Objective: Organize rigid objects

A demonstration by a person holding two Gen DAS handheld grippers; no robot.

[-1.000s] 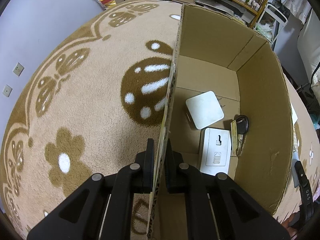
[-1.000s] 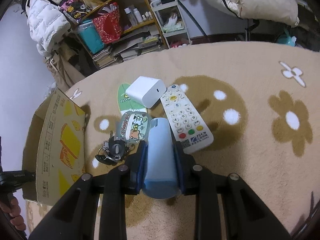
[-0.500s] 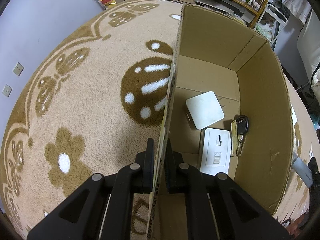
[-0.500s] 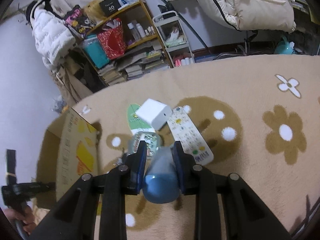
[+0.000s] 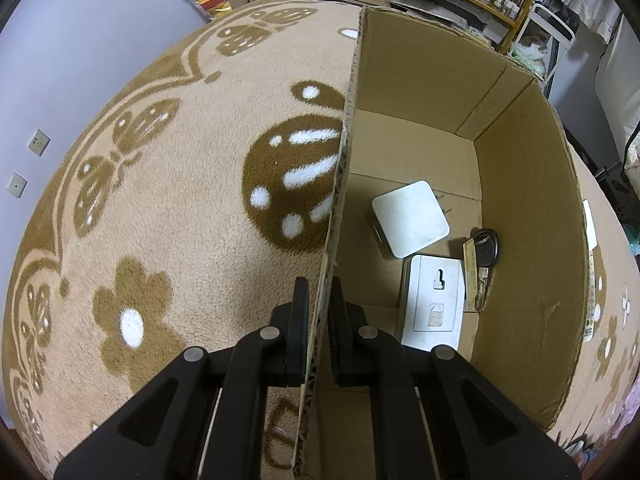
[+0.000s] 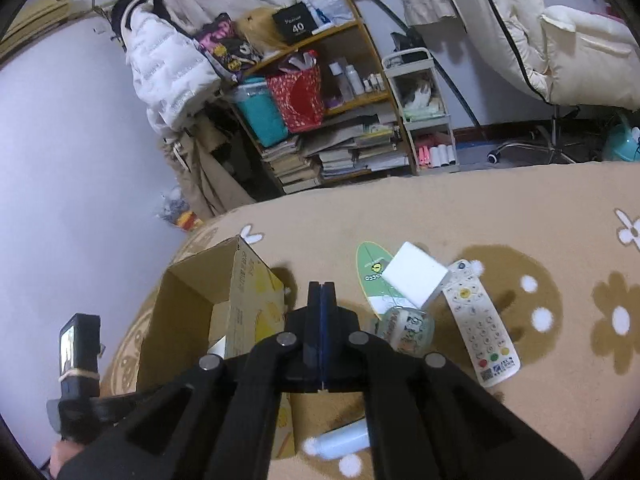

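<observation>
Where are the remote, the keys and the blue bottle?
remote [image 6: 482,330], right wrist view, on its keypad.
keys [image 5: 486,242], left wrist view, on the dark key head.
blue bottle [image 6: 344,442], right wrist view, on its side.

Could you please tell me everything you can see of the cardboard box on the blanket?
The cardboard box is plain brown corrugated card inside, with yellow printing on its outer wall. It stands open-topped on the beige flowered blanket. The left gripper is shut on its near wall. On its floor lie a white square adapter, a white rectangular device and a key.
</observation>
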